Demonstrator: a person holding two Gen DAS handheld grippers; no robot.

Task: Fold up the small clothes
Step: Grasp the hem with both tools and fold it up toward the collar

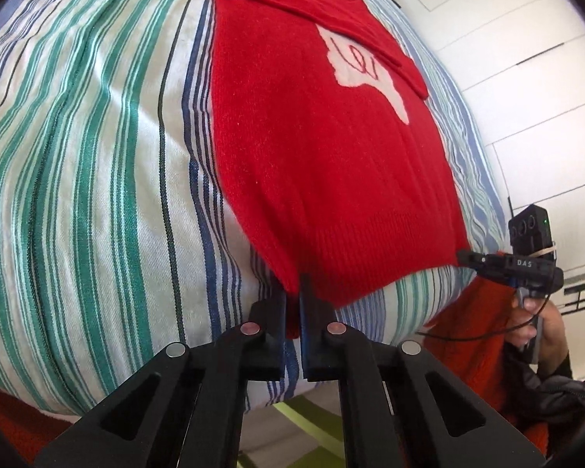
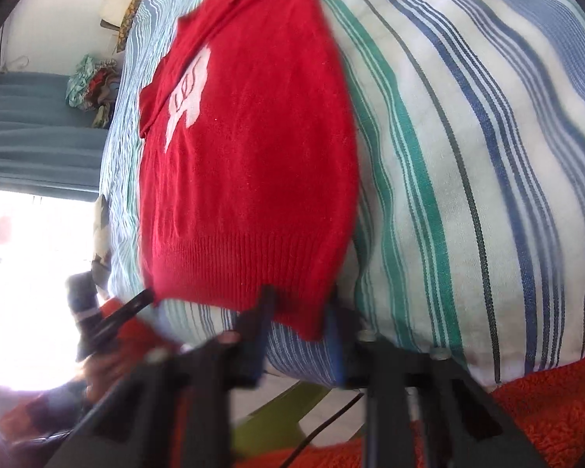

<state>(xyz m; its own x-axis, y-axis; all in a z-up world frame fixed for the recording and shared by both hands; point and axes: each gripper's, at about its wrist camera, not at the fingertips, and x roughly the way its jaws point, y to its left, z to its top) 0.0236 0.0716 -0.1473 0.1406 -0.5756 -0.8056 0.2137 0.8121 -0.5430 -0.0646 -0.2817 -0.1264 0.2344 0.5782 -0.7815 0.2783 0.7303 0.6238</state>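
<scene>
Garment: red knit sweater (image 1: 323, 148), lying flat on the striped bedding (image 1: 97, 156), ribbed hem at the near edge of the bed, neck end far; a white motif (image 1: 364, 74) sits toward the far half.
Sleeve: one sleeve (image 1: 370, 35) appears already laid across the chest, partly covering the motif.
Left gripper (image 1: 292, 300): jaws nearly closed, pinching one near hem corner of the sweater; red knit shows in the narrow gap between them.
Right gripper (image 2: 298, 312): jaws partly open, straddling the other near hem corner; cloth lies between them, but motion blur prevents confirming a firm pinch.
Step in hand (judgement): securing both hem corners for a fold of the hem toward the neck.
Procedure: confirm the right-hand grip before lifting; raise both corners together and level; carry them far in one arc; keep the hem taut between the grippers so the knit does not sag or skew.
Risk: soft knit may slip from a shallow pinch; bedding may be caught with the corner.
Left wrist view only: the right gripper seen from the side at the hem corner, with the hand (image 1: 534, 312) holding it; white panelled cupboards behind.
Right wrist view only: a bright window, blue curtain and a heap of cloth (image 2: 93, 85) beyond the bed's left side.
</scene>
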